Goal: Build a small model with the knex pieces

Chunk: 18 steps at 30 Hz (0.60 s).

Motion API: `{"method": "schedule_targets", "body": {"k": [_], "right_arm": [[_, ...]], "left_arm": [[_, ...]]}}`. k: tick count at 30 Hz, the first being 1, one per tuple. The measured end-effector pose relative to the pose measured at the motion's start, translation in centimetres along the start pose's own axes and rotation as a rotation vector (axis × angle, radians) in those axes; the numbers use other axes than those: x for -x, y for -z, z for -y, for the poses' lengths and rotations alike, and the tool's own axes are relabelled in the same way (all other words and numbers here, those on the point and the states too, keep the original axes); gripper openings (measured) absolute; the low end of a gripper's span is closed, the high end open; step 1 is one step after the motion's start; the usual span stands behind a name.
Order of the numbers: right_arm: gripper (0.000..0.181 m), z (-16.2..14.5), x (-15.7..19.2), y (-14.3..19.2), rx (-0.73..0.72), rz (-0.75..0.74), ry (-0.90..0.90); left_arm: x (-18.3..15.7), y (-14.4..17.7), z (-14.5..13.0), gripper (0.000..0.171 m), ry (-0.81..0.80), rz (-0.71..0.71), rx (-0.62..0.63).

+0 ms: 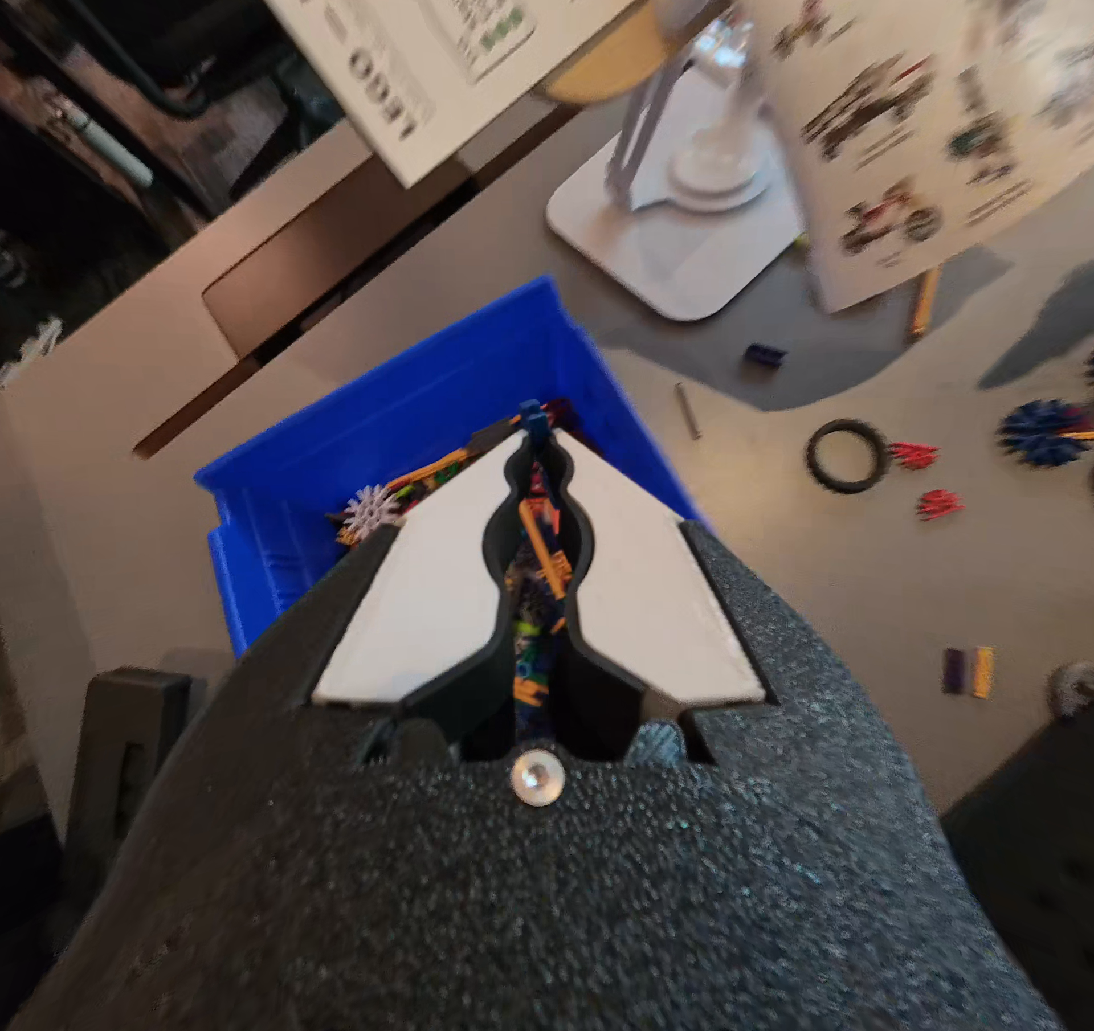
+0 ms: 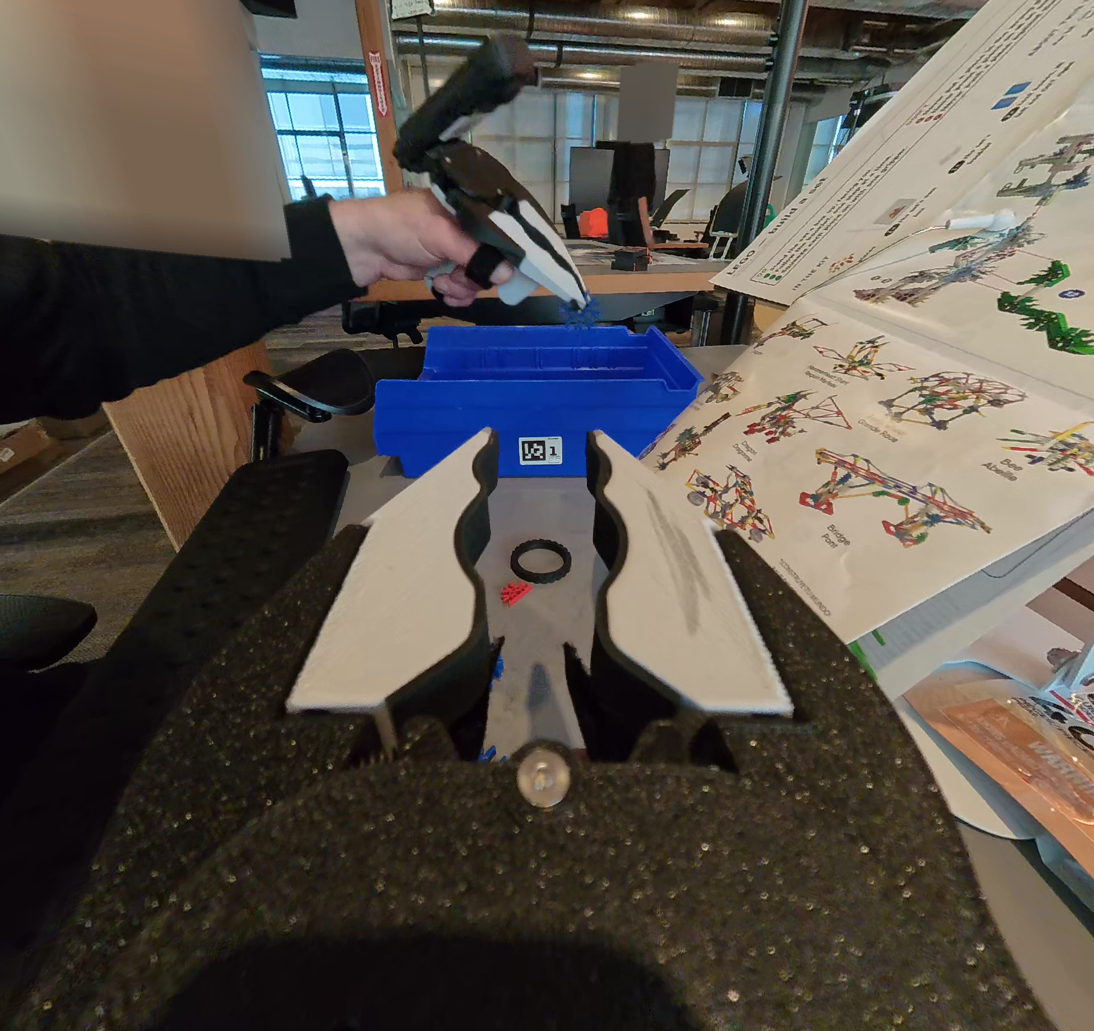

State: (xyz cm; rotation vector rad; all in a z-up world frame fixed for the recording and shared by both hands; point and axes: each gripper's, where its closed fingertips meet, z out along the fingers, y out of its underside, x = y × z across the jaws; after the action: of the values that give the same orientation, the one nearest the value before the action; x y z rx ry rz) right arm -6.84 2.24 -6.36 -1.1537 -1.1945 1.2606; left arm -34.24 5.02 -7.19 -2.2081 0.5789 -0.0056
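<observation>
My left gripper [image 1: 536, 440] is shut on a small blue snowflake-shaped connector [image 1: 531, 418] and holds it above the blue bin [image 1: 379, 411], which is full of mixed coloured construction pieces. In the right wrist view the left gripper [image 2: 583, 297] hangs over the bin [image 2: 450, 411] with the blue connector [image 2: 579, 314] at its tips. My right gripper [image 2: 540, 440] is open and empty, low over the grey table in front of the bin. A black tyre ring [image 2: 540, 560] and a red connector [image 2: 515, 593] lie on the table between its fingers.
An instruction sheet [image 2: 858, 440] stands propped at the right on a white stand [image 1: 681, 245]. Loose pieces lie on the table: a black tyre ring [image 1: 843, 455], red connectors [image 1: 938, 504], a blue cluster [image 1: 1042, 431], a purple and yellow piece [image 1: 968, 671]. A cardboard box [image 1: 248, 292] stands behind the bin. The left gripper's tips are roughly 30 centimeters from the right gripper's.
</observation>
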Motion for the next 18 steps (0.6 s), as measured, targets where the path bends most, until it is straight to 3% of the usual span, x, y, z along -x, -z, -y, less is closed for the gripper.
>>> {"method": "schedule_targets", "body": {"k": [8, 18], "right_arm": [[0.029, 0.4, -0.1, 0.2, -0.008, -0.017, 0.012], [0.035, 0.2, -0.1, 0.1, 0.013, -0.002, -0.034]], "left_arm": [[-8.9, 2.2, 4.9, 0.003, -0.079, -0.154, -0.136], [-22.7, -1.6, 5.8, 0.004, -0.229, -0.415, -0.144]]}}
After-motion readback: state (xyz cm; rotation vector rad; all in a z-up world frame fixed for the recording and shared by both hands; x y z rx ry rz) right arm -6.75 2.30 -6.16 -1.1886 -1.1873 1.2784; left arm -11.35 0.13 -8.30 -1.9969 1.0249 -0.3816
